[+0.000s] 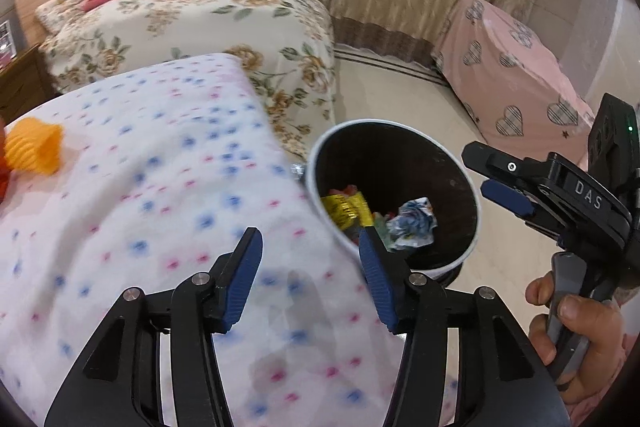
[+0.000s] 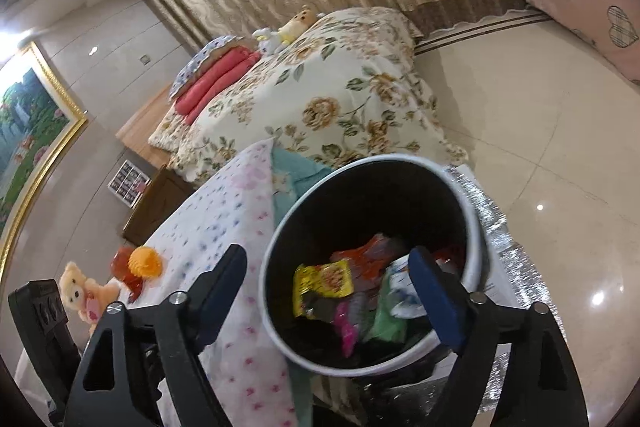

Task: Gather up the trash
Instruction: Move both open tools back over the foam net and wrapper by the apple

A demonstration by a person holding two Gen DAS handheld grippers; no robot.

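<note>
A round trash bin [image 1: 460,163] with a white rim and dark inside stands on the floor beside the dotted bed; it also shows in the right wrist view [image 2: 360,195]. Inside lie a yellow wrapper [image 2: 322,283], a crumpled blue-white paper [image 1: 414,223] and other wrappers. My left gripper [image 1: 310,275] is open and empty over the bed's edge, next to the bin. My right gripper [image 2: 328,283] is open and empty just above the bin's mouth; in the left wrist view it [image 1: 492,175] reaches in from the right.
A white blanket with blue and pink dots [image 1: 140,187] covers the near bed. An orange ribbed toy [image 1: 34,151] and a small teddy bear [image 2: 80,293] lie on it. A floral bed [image 1: 200,23], a pink covered piece [image 1: 520,83] and glossy floor tiles [image 2: 540,147] lie beyond.
</note>
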